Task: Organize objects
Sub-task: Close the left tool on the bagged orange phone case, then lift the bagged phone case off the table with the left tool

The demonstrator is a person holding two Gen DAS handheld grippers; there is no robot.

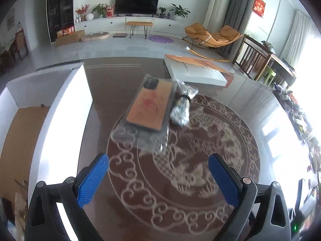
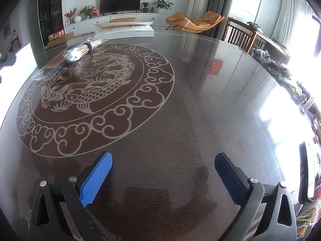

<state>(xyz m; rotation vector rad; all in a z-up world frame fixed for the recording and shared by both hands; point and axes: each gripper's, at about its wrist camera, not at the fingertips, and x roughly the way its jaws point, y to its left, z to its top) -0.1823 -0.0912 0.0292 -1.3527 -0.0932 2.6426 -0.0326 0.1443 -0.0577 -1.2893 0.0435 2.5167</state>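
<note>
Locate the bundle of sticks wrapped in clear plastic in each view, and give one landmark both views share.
Left wrist view: the bundle of sticks lies just above centre, right of the orange phone case.
Right wrist view: the bundle lies upper left, near the table's far edge.
Shared landmark: the white box lid beyond it.

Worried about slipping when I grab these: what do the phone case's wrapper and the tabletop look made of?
The wrapper looks like thin clear plastic film: see-through, crinkled, glinting. The tabletop seems to be glossy glass over dark wood: it mirrors the window and a red hanging. Both look slick, though that is only a guess.
</note>
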